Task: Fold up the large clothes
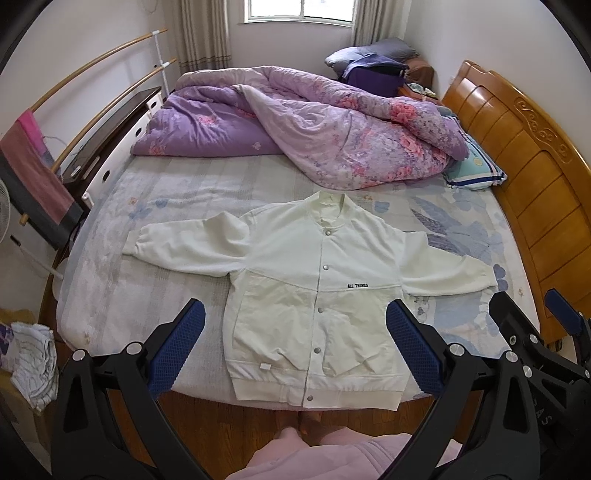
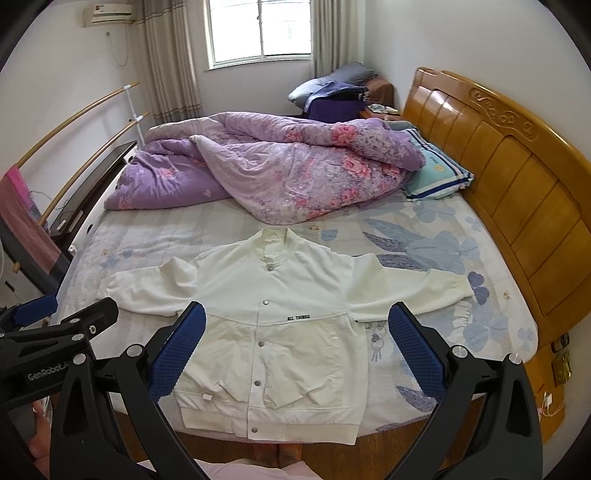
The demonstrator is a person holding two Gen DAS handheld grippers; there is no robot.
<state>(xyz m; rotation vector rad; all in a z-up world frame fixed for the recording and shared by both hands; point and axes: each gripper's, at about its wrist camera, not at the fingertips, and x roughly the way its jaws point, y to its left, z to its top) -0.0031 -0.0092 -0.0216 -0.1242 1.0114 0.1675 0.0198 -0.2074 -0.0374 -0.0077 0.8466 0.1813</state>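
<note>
Bedroom walls, a curtained window (image 1: 295,11) and a carved wooden headboard (image 1: 517,166) framed the left wrist view. Below them lay a bed (image 1: 147,229) covered with a pale floral sheet. A rumpled purple floral quilt (image 1: 314,125) was heaped along the far side, with a striped blue pillow (image 1: 476,170) tucked beside the headboard. On the near half of the bed a white jacket (image 1: 295,288) lay flat, front up and snapped shut, its collar pointing toward the quilt and both sleeves spread outward. Its ribbed hem reached the near edge of the mattress. The left gripper (image 1: 295,347) hovered above the lower part of the jacket with its jaws wide open, holding nothing, the blue pads framing the garment's body. At the right edge the other gripper showed in part. Pale pink fabric worn by the person filled the bottom of the view.

From the right wrist view, the same bed (image 2: 443,258) and headboard (image 2: 498,166) appeared, with an air conditioner (image 2: 107,13) high on the wall. The white jacket (image 2: 273,314) lay spread in the same flat pose below the quilt (image 2: 277,166). The right gripper (image 2: 297,347) hung over the jacket's lower right side, jaws spread apart and empty, clear of the cloth. The left gripper's black frame (image 2: 55,343) showed at the left edge.
</note>
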